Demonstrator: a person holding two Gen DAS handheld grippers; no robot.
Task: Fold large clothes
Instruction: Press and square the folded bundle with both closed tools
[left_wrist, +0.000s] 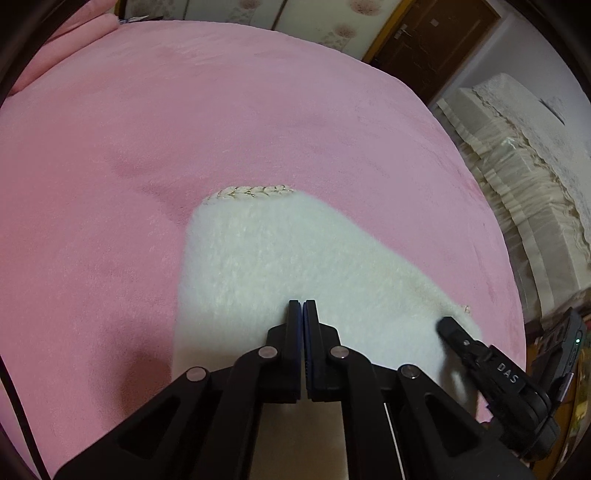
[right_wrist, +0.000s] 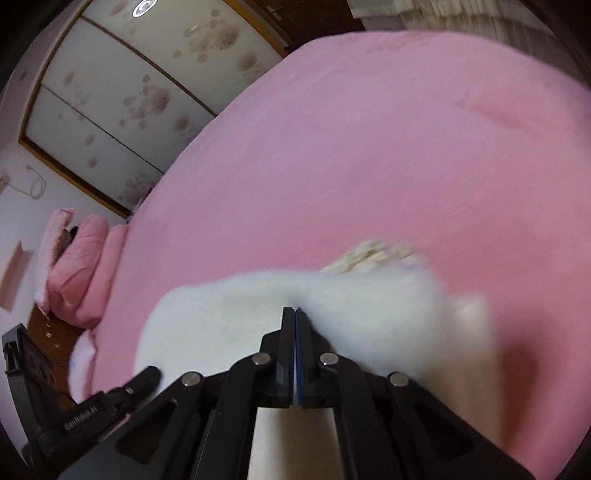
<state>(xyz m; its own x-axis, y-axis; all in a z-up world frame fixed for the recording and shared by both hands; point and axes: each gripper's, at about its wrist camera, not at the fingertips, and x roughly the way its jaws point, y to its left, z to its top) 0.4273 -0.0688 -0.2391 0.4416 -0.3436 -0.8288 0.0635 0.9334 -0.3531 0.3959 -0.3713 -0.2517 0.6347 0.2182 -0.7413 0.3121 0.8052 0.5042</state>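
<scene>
A fluffy white sweater (left_wrist: 280, 258) lies on a bed covered by a pink plush blanket (left_wrist: 147, 129), and both grippers are at its near edge. In the left wrist view the left gripper (left_wrist: 303, 306) has its jaws pressed together over the white fabric; whether any cloth is pinched between them cannot be told, since the pads meet with no fabric showing in the seam. The garment's far end carries a braided trim with gold thread (left_wrist: 251, 192), lying flat on the blanket. The right gripper (left_wrist: 448, 325) shows at the sweater's right-hand edge in that view, its tip touching the fleece. From the right wrist view, which is blurred, the right gripper (right_wrist: 296, 312) also has its jaws clenched with the tips at the sweater (right_wrist: 236, 306), where the cloth bunches up around them; a grasp cannot be confirmed. A cream-coloured trim (right_wrist: 376, 254) peeks out beyond the white pile. The left gripper (right_wrist: 144, 376) appears at lower left. Pink pillows (right_wrist: 77, 269) are stacked at the bed's head, a floral sliding wardrobe (right_wrist: 140, 96) stands behind the bed, and a lace-draped piece of furniture (left_wrist: 517, 155) sits beside the bed near a brown door (left_wrist: 436, 40)
</scene>
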